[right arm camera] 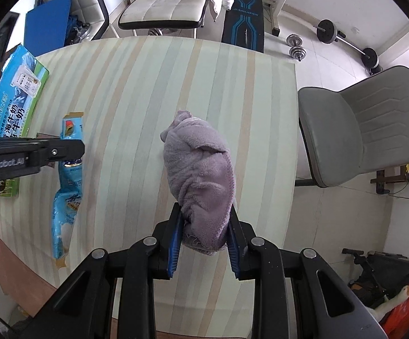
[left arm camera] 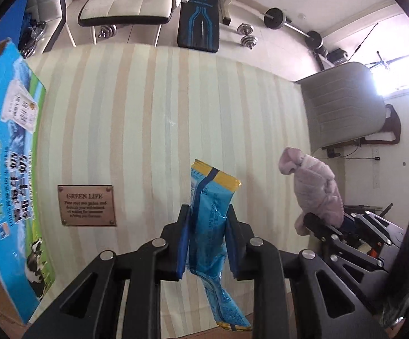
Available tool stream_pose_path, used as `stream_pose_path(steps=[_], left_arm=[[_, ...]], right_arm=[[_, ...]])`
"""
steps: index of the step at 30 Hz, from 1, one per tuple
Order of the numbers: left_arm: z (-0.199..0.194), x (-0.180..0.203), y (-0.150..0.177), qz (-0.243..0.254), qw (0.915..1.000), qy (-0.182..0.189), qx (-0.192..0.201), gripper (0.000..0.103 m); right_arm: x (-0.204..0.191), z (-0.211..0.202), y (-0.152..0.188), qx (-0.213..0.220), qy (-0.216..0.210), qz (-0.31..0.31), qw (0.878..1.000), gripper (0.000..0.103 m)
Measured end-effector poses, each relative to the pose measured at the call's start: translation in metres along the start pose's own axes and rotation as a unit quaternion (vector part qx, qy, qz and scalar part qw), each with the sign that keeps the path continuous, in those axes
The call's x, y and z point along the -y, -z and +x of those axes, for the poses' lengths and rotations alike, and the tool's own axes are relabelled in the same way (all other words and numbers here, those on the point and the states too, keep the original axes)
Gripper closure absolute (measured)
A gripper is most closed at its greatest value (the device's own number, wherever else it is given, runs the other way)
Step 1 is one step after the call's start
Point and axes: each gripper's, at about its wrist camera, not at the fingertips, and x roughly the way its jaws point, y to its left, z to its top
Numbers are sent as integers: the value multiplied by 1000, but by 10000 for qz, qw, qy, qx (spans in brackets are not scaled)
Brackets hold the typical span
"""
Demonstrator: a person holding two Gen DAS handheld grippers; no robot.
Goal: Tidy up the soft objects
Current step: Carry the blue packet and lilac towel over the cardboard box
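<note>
While it hangs over the striped table [left arm camera: 148, 113], the left gripper [left arm camera: 207, 212] is pinching a blue snack packet [left arm camera: 210, 220] mid-length. In the right wrist view, the right gripper [right arm camera: 204, 212] is clamped on a bunched purple towel [right arm camera: 201, 169], packet off to the left.

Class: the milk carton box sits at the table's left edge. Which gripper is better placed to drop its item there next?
Left. The left gripper, holding the blue packet, is beside the box; the right gripper holds the towel farther away.

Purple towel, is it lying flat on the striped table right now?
No, the purple towel is bunched up and pinched in the right claw, held above the striped table.
</note>
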Motion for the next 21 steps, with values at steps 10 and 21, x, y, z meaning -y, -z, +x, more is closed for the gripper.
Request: stream_pose_path(steps=[10,21], left_arm=[[-158,-67,10,72,9943,-166,1048,83],[-241,-239,2,-291,9833,-1263,1275,83]], right_arm=[[-122,-86,-34,607,-767,-742,9924,73],[-291,-94,-56,234,-1644,-612,9842,73]])
